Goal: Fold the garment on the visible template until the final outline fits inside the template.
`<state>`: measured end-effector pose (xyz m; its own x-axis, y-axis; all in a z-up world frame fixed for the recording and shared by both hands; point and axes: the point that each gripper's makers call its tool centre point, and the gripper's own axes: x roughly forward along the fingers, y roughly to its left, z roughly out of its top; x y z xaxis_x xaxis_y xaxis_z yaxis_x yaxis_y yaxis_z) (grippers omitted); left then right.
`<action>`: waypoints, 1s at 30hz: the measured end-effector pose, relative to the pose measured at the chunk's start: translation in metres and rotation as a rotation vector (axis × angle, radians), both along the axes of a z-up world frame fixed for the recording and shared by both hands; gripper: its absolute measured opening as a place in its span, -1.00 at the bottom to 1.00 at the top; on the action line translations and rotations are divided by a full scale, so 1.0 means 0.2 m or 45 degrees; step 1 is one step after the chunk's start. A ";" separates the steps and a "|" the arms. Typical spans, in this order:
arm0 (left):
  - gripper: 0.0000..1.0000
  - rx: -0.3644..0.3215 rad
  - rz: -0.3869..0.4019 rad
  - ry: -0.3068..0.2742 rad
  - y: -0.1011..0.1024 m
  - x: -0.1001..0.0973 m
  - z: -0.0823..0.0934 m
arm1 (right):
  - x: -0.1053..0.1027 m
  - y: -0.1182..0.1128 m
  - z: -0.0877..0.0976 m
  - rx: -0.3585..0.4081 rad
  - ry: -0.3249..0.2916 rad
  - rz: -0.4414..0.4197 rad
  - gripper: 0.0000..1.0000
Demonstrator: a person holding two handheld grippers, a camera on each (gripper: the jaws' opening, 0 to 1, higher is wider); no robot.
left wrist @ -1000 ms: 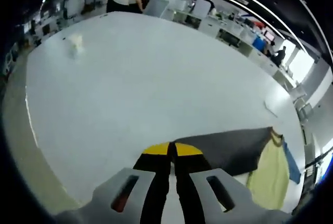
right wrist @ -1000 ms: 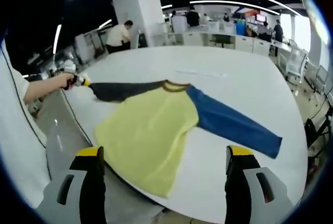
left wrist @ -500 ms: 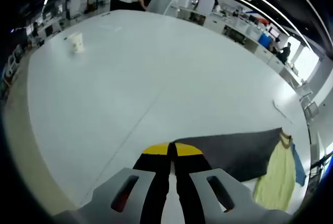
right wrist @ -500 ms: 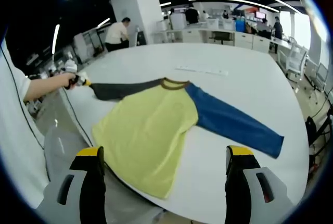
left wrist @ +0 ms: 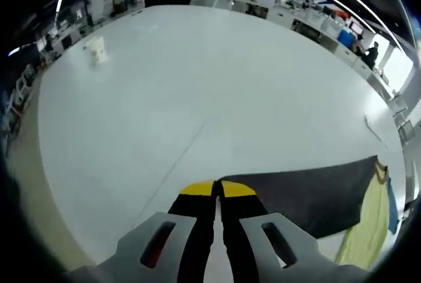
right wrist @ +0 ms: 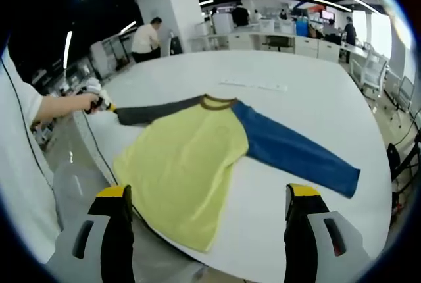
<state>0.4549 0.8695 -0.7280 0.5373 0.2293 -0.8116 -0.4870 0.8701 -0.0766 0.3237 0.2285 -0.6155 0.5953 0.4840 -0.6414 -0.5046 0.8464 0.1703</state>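
A long-sleeved shirt lies spread on the white table (right wrist: 309, 99). It has a yellow body (right wrist: 184, 164), a brown collar (right wrist: 214, 103), a dark grey sleeve (right wrist: 154, 110) and a blue sleeve (right wrist: 296, 161). My left gripper (left wrist: 217, 189) is shut on the grey sleeve's cuff (left wrist: 299, 191), which stretches off to the right. In the right gripper view a hand holds that left gripper (right wrist: 102, 104) at the sleeve's far end. My right gripper (right wrist: 209, 194) stands open, wide apart, on the near side of the shirt's hem with nothing between its jaws.
A thin pale strip (right wrist: 253, 86) lies on the table beyond the collar. A paper cup (left wrist: 97, 49) stands far off on the table. The shirt's hem reaches the table's near edge (right wrist: 108, 164). A person (right wrist: 146, 38) stands at desks behind.
The left gripper has stayed shut on the cuff and more of the grey sleeve now shows, drawn out straighter. The shirt has slid slightly on the table. The right gripper is unchanged.
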 end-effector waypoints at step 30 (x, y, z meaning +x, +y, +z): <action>-1.00 0.122 -0.030 -0.041 0.06 0.25 0.00 | 0.05 -0.01 -0.06 0.003 0.035 -0.025 0.92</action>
<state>0.5041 0.8818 -0.7281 0.5690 0.2917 -0.7688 -0.4647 0.8854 -0.0079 0.3339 0.2255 -0.6284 0.5868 0.4737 -0.6567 -0.4827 0.8558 0.1859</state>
